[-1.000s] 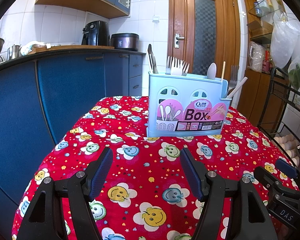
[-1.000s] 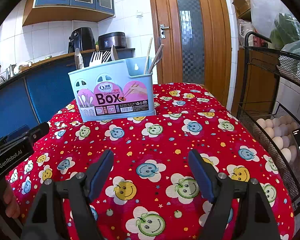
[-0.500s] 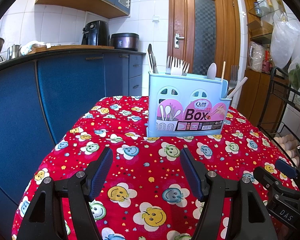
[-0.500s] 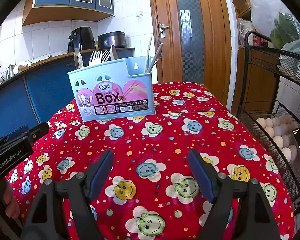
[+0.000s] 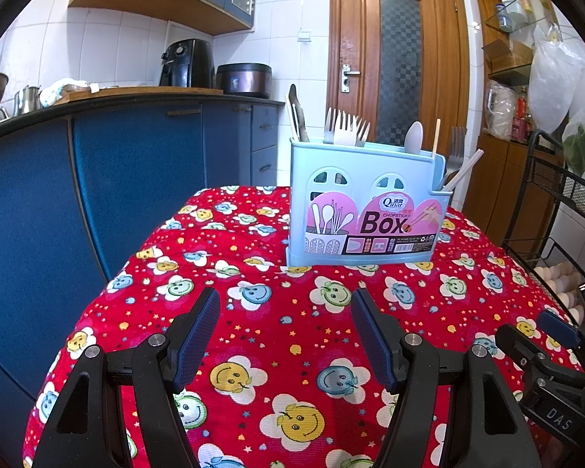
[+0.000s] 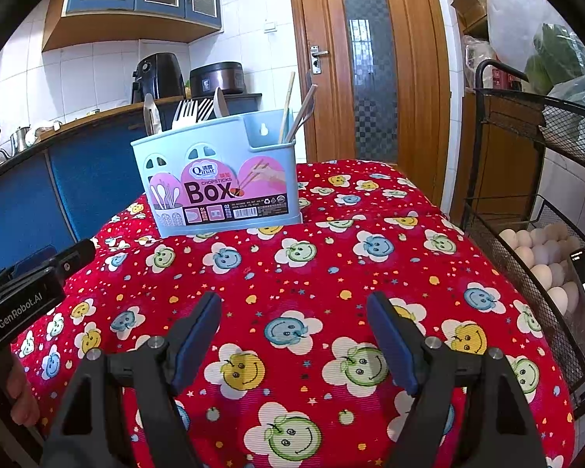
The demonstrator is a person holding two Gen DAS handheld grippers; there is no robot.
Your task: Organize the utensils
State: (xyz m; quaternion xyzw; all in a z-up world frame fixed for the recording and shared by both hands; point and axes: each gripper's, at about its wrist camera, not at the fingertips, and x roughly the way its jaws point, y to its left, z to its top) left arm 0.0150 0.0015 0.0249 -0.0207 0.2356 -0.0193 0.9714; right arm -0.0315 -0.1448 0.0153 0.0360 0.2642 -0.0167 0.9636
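Note:
A light blue utensil holder (image 5: 364, 202) labelled "Box" stands upright on the red smiley-flower tablecloth (image 5: 269, 312). It also shows in the right wrist view (image 6: 218, 179). Forks (image 5: 345, 130), a spoon (image 5: 413, 138), knives (image 5: 297, 117) and chopsticks (image 6: 288, 105) stand in its compartments. My left gripper (image 5: 284, 304) is open and empty, low over the cloth in front of the holder. My right gripper (image 6: 292, 308) is open and empty, also short of the holder.
Blue kitchen cabinets (image 5: 136, 179) run along the left. A black wire rack with eggs (image 6: 542, 261) stands close at the table's right edge. A wooden door (image 5: 397, 66) is behind. The other gripper's body (image 6: 23, 296) shows at the left of the right wrist view.

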